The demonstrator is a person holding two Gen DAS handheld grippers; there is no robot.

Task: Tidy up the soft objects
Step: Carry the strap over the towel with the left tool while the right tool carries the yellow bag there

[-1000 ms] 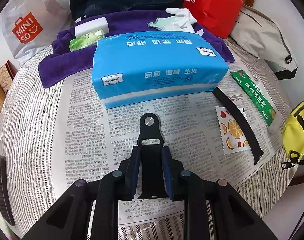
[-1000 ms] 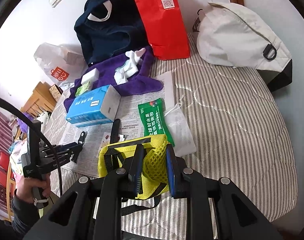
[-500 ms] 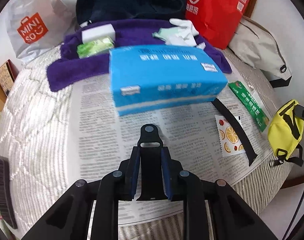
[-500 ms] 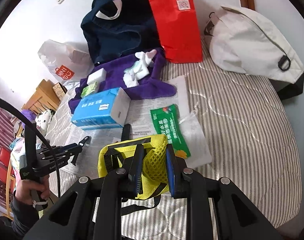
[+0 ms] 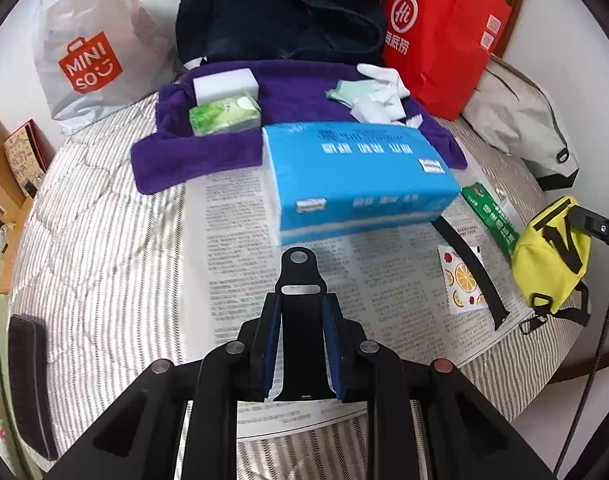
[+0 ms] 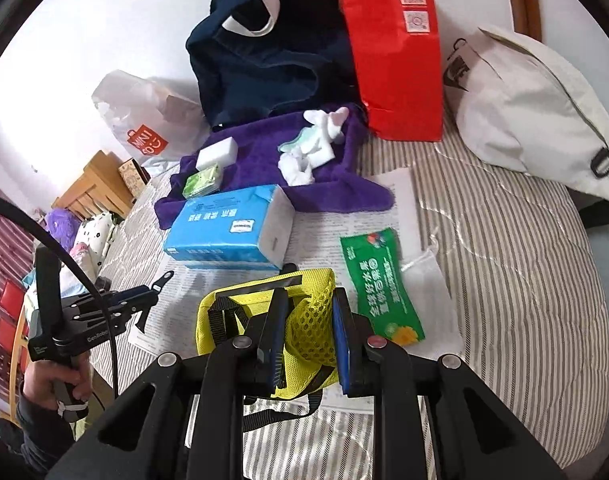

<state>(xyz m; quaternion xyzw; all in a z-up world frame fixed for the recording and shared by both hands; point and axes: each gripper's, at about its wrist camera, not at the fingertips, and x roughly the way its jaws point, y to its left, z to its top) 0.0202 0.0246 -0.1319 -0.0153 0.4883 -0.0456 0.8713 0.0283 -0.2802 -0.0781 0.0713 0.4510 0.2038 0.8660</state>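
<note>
The left gripper [image 5: 300, 344] pinches a black strap piece [image 5: 299, 304] between its pads, its holed tip sticking out over the newspaper [image 5: 240, 216]. The right gripper [image 6: 308, 340] is clamped on a yellow mesh pouch [image 6: 260, 312], which hangs near the newspaper's right edge. Farther off lie the blue tissue pack [image 5: 356, 176] and the purple towel [image 5: 296, 92]. Both tools point steeply down at the striped bed [image 6: 524, 280]; a hand [image 6: 52, 380] grips the left tool's handle.

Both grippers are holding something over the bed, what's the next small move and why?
Probably carry the yellow mesh pouch, clamped in the right gripper, toward the purple towel, where the soft items sit. The left gripper already grips a black strap.
</note>
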